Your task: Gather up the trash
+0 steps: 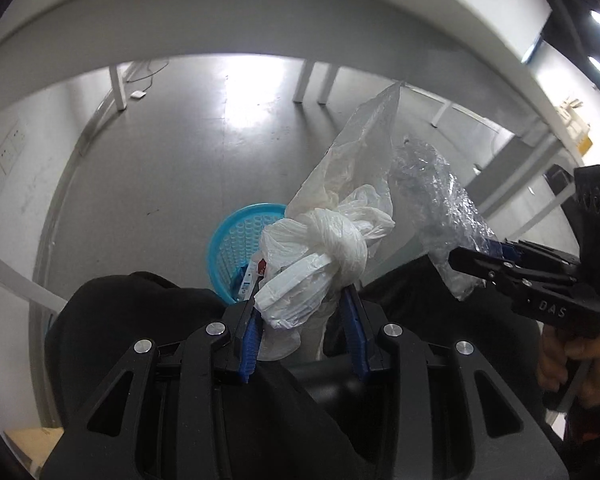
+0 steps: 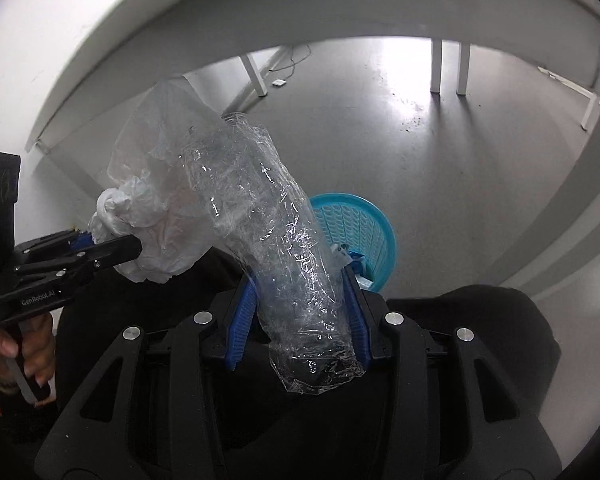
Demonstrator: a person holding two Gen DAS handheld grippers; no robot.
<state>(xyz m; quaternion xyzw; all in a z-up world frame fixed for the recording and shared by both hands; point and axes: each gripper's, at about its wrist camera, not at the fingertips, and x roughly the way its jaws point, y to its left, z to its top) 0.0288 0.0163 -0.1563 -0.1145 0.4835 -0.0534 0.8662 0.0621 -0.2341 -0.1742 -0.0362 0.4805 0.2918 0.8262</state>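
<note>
Knotted bag (image 1: 320, 256) | left fingers (image 1: 350, 308) clamp it | right fingers (image 2: 354, 312) clamp plastic wrap (image 2: 284, 248)

Dim room, bright glare patch on floor (image 1: 256, 96), strong fisheye edge warping, sharp focus

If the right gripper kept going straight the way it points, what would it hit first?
Probably the blue basket on the floor, just beyond the clear wrap held in the right gripper; depth is uncertain.
</note>
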